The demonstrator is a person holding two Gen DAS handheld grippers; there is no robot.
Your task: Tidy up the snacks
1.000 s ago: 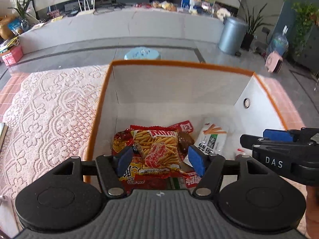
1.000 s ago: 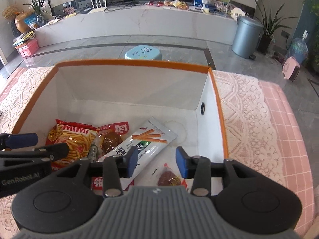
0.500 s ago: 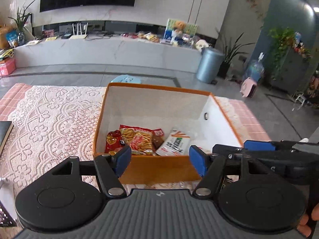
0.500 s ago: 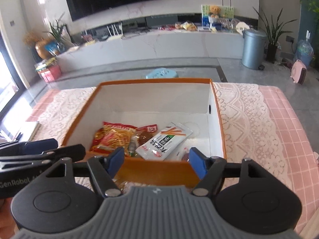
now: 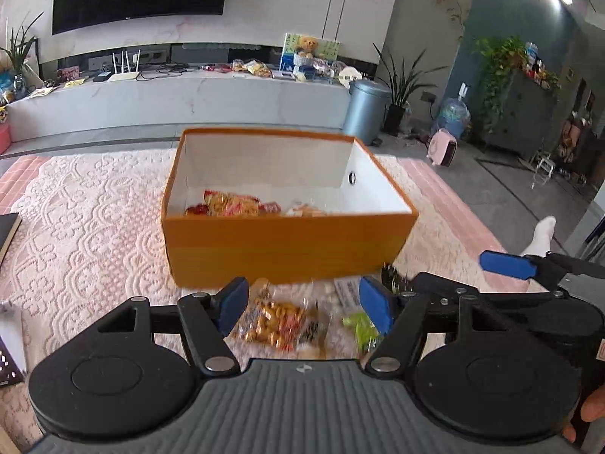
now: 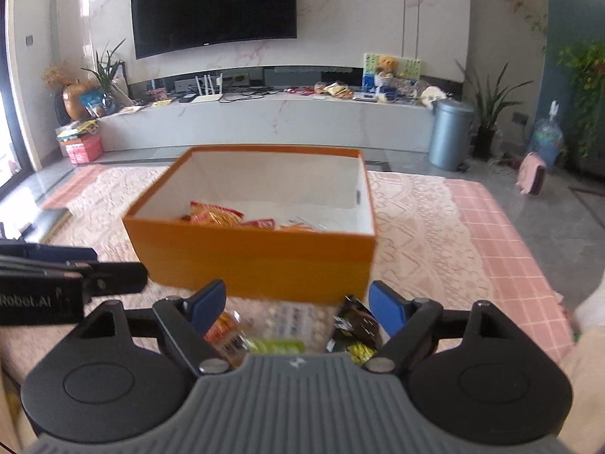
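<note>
An orange box (image 5: 287, 242) with a white inside stands on the lace tablecloth; red and yellow snack bags (image 5: 230, 204) lie in it. Loose packets lie in front of the box: an orange-brown one (image 5: 280, 321) and a green one (image 5: 359, 327). My left gripper (image 5: 304, 304) hangs open above them, touching nothing. The right wrist view shows the same box (image 6: 257, 261), a white packet (image 6: 295, 319) and a dark packet (image 6: 355, 325). Over these, my right gripper (image 6: 297, 306) has its jaws opening, with nothing pressed between the pads.
A black book (image 5: 7, 230) lies at the cloth's left edge. The lace tablecloth (image 5: 94, 227) spreads left of the box, a pink checked cover (image 6: 491, 249) to its right. A person's white sock (image 5: 540, 234) shows far right. Beyond the table stand a grey bin (image 6: 450, 132) and a long bench.
Both grippers have drawn back out of the box and risen a little, now sitting in front of its near wall. The right jaws have widened. Loose packets before the box have come into view.
</note>
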